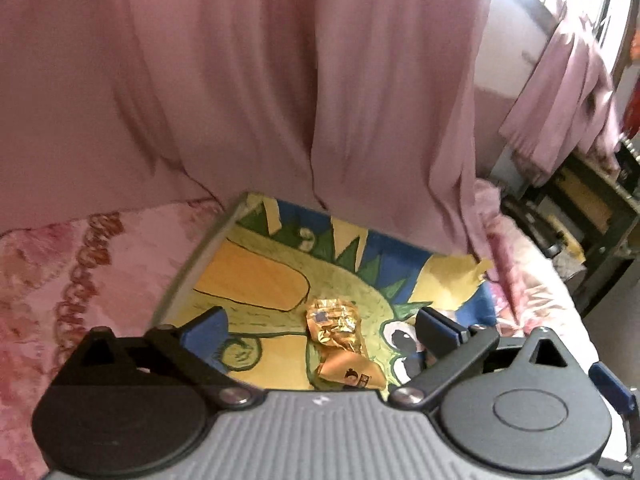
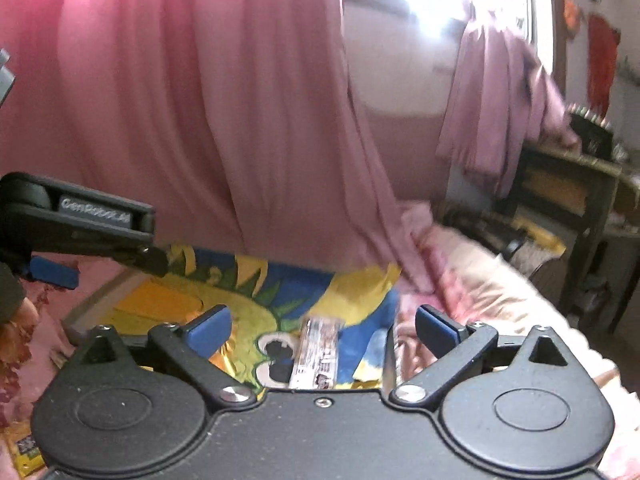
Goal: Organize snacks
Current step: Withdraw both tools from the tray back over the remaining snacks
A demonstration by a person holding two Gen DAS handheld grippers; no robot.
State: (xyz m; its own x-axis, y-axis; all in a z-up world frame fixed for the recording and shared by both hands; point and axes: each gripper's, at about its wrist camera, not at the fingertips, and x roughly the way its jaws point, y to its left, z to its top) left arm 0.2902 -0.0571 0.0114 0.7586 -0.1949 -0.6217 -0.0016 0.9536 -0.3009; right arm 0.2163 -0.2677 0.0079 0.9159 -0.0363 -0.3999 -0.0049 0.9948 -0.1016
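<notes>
A crumpled gold snack packet and an orange packet just in front of it lie on a cartoon-dinosaur board on the bed. My left gripper is open, its blue pads either side of the gold packet, above it. In the right wrist view a long silvery-brown snack bar lies on the same board. My right gripper is open with the bar between its pads. The left gripper's body shows at the left of the right wrist view.
A pink curtain hangs right behind the board. Pink floral bedding surrounds it. A dark wooden shelf stands at the right beyond the bed. A yellow packet lies at the lower left edge.
</notes>
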